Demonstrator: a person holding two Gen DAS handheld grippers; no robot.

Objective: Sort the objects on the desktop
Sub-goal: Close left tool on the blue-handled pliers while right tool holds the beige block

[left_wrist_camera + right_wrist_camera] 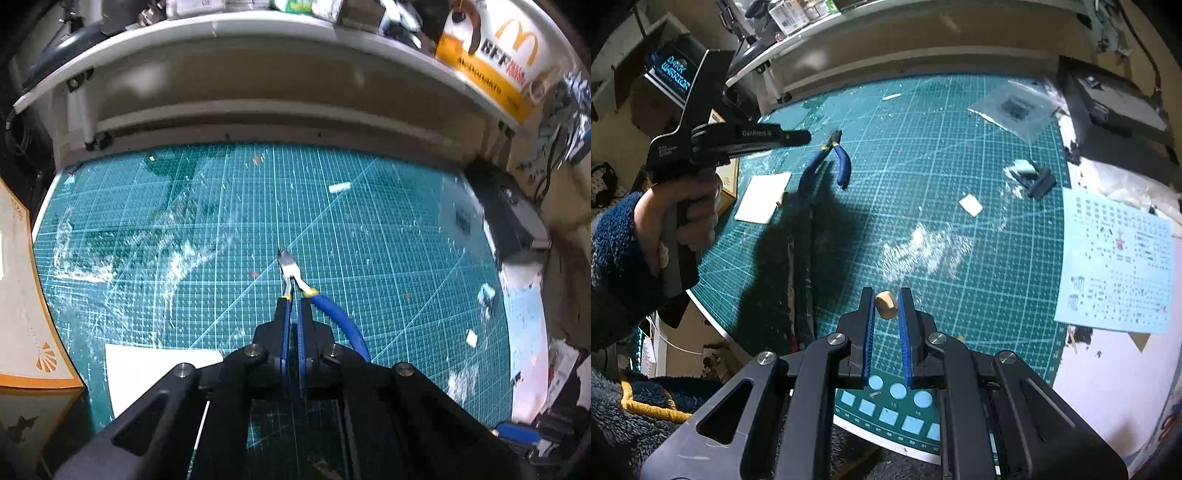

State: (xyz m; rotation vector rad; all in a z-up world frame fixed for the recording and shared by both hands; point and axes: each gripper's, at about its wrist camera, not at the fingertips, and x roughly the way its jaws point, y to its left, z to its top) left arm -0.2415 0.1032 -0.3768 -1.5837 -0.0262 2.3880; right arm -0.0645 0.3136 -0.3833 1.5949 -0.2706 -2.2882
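Jaws of left gripper (292, 301) clamp one handle of the blue-handled cutters (291, 267).

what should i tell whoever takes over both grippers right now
Left gripper: shut on one handle of the blue-handled cutters, lying on the cutting mat.
Right gripper: shut on a small tan block, over the mat's near edge.
Done: both picks made, neither item placed yet.
Left: loose on the mat are a white square, a clear bag, a black part and a decal sheet.
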